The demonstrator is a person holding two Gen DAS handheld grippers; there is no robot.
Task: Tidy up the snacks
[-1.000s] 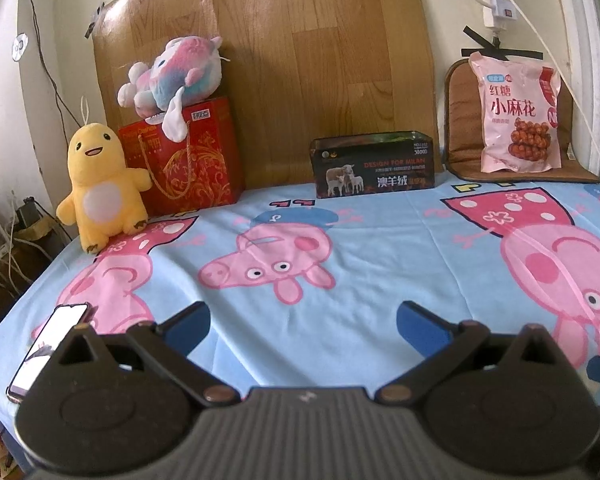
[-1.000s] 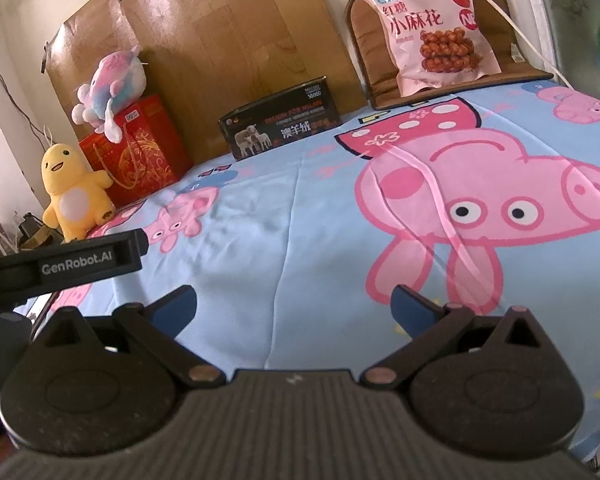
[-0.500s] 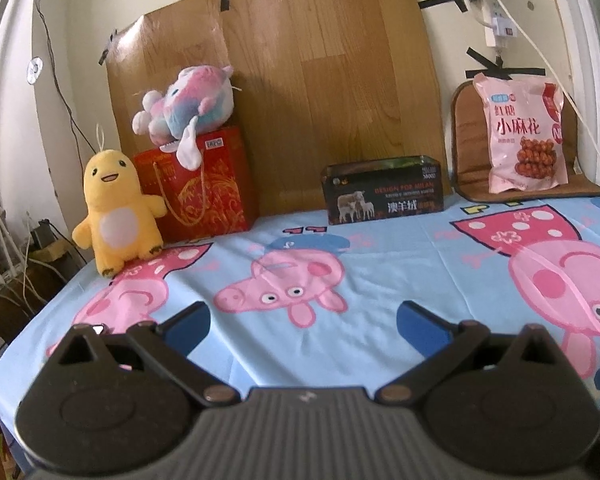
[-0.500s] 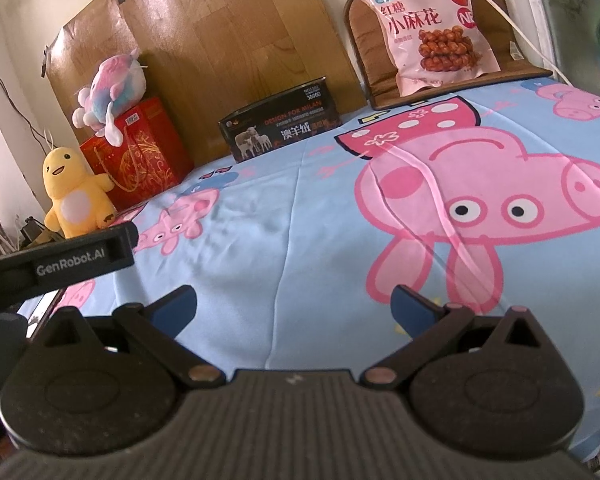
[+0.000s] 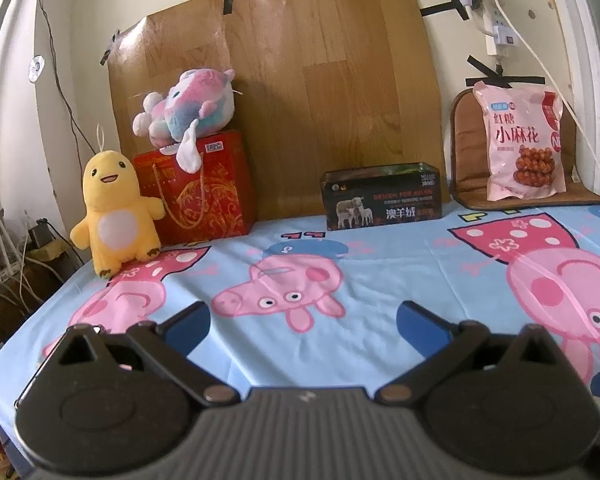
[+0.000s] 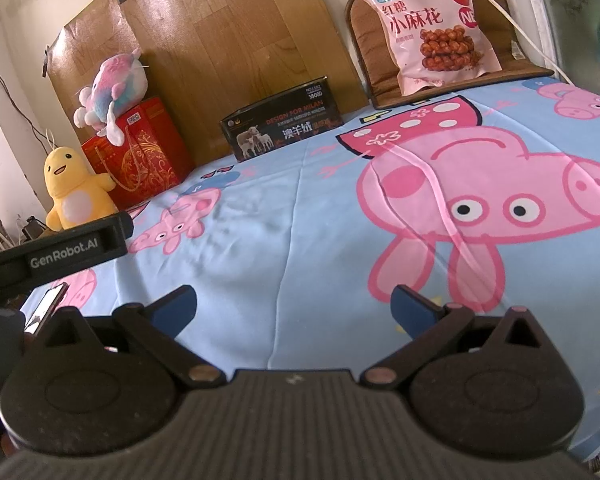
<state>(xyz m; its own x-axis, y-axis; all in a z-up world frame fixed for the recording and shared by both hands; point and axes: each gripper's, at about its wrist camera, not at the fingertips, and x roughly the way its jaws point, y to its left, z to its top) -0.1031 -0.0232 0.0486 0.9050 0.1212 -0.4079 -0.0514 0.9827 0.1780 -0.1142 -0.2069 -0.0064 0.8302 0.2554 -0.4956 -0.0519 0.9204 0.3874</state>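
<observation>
Left wrist view shows the left hand-held gripper (image 5: 303,320) low and near, over a bed with a blue pig sheet (image 5: 380,280); its two blue fingers are spread wide with nothing between them; far away on the right, a pink snack bag (image 5: 522,142) leans up on a brown cushion (image 5: 466,160) by the wall; a black box with sheep on it (image 5: 382,196) stands at the far edge of the bed, to the left of the cushion and well apart from the bag; far on the left is a red gift bag (image 5: 204,192) with a pink and blue soft toy (image 5: 190,108) lying on top; a yellow duck toy (image 5: 112,208) stands just beside the red bag, touching it with one arm; a big wood board (image 5: 320,80) is taped to the wall behind them.

Right wrist view shows the right hand-held gripper (image 6: 294,312) near the front of the bed, its blue fingers spread wide too and holding nothing; the snack bag (image 6: 432,28) is far ahead on the right, on the cushion (image 6: 364,40); the other gripper's black body (image 6: 56,248) pokes in at the left, and a phone (image 6: 46,306) lies on the sheet (image 6: 300,240) below it.
</observation>
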